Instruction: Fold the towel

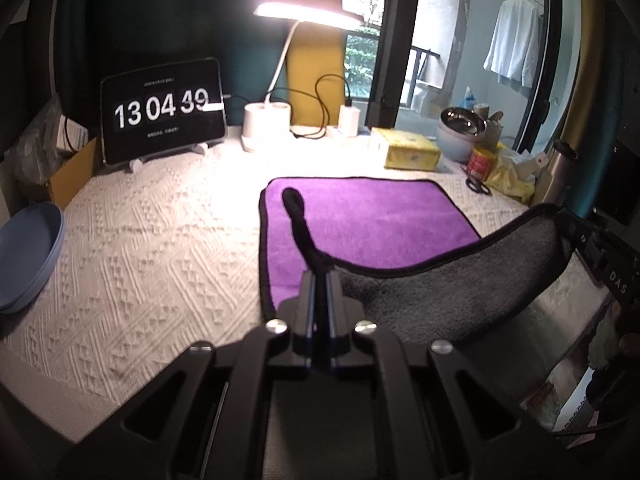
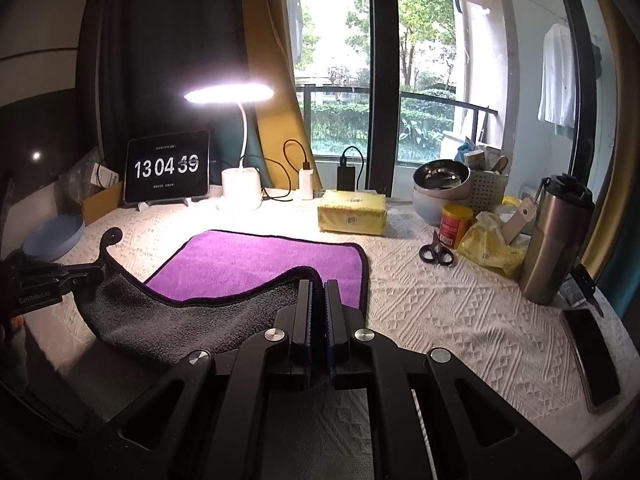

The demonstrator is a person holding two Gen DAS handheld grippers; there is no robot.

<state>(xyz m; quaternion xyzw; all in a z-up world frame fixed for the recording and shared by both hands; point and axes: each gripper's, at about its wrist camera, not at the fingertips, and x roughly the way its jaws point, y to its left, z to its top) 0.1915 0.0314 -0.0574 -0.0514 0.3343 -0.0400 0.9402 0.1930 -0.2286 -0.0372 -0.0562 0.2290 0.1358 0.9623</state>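
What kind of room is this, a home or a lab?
Most likely a home: a table by a balcony window, with a desk lamp, a box of tissues, and a shirt hung outside to dry.

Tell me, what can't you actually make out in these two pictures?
- Last clock digits on the tablet: blurred mid-flip in both views.
- Small text under those digits: too small.
- Towel corner in the left hand-held gripper: hidden between the shut fingers.
- Towel's near edge in the right wrist view: covered by the right hand-held gripper.
- Blue plate: cut off by the left wrist view's edge.
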